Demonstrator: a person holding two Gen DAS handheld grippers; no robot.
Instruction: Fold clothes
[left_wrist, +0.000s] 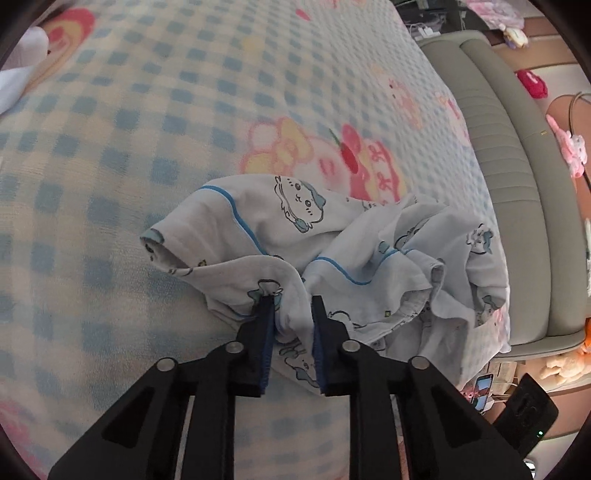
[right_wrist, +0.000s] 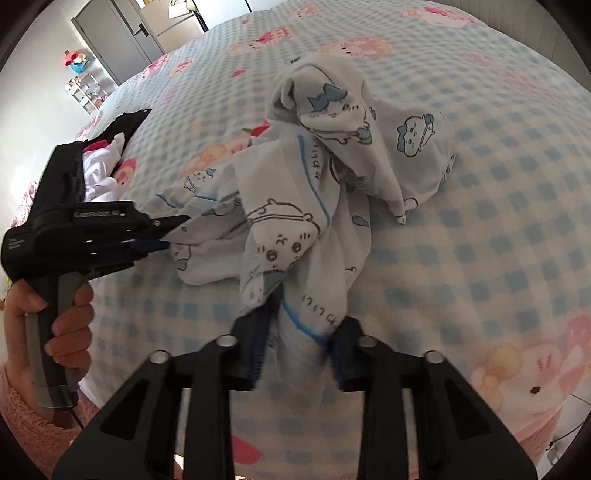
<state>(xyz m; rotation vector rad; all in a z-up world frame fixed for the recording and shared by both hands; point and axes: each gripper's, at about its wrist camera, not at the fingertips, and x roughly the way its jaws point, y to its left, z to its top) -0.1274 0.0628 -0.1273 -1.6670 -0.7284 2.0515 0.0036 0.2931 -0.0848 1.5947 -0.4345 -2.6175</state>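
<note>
The bed (right_wrist: 480, 155) fills the room's middle, covered by a soft blue-and-cream checked blanket (left_wrist: 122, 155) printed with pink and yellow cartoon figures. On it lies the garment (right_wrist: 332, 155), a thin white crumpled piece with blue piping and small cartoon animals, bunched in loose folds near the bed's right edge.

The left gripper (left_wrist: 293, 317) pinches a gathered fold at the garment's near edge, its black fingers and blue pads pressed into the cloth. The right gripper (right_wrist: 301, 332) is clamped on a rolled, piped section at the near end, the fabric rising away from it in a twisted rope toward the far heap.

Only the right wrist view shows the person's hand (right_wrist: 55, 306) wrapped round the left gripper's grey handle, a fuzzy pink sleeve (right_wrist: 14, 398), a dark bag with white cloth (right_wrist: 99, 162) and a grey door (right_wrist: 114, 33). Only the left wrist view shows the padded grey-green bed frame (left_wrist: 517, 177) and a phone (left_wrist: 482, 391) below it.
</note>
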